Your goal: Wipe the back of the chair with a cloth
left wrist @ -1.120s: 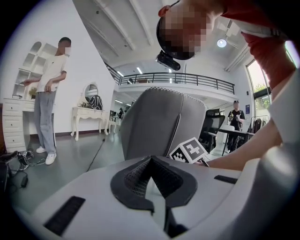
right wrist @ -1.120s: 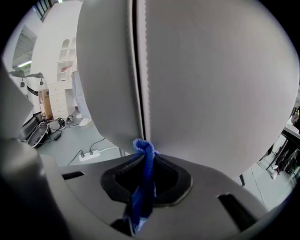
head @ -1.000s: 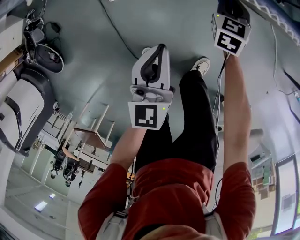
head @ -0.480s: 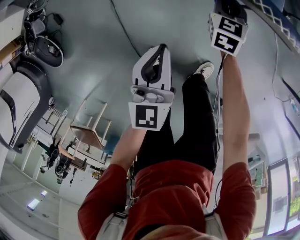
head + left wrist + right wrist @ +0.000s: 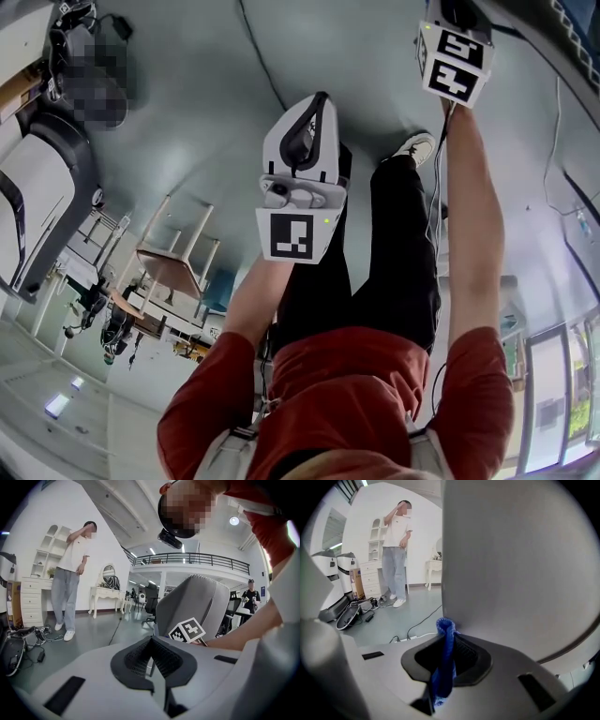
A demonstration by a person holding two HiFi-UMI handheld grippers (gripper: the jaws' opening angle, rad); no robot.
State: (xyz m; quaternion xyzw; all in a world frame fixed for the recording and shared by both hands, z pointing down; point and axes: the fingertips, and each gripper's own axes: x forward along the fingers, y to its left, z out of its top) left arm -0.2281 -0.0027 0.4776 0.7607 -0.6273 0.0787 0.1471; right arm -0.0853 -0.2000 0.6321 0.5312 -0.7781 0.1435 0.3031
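Cloth (image 5: 444,667) in right tongs (image 5: 447,641) beside chair (image 5: 520,564)

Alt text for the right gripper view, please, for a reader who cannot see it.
The right gripper pinches a blue cloth close to the grey chair back, which fills the picture's right side. Behind at left, a person stands by white drawers, with cables lying nearby.

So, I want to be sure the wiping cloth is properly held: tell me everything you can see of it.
The cloth is bright blue, with a soft, knitted-looking surface. It is bunched into a narrow upright strip, clamped between the jaws of the right hand-held gripper, its folded top poking out beyond them, right by the grey chair back; whether it touches cannot be told.
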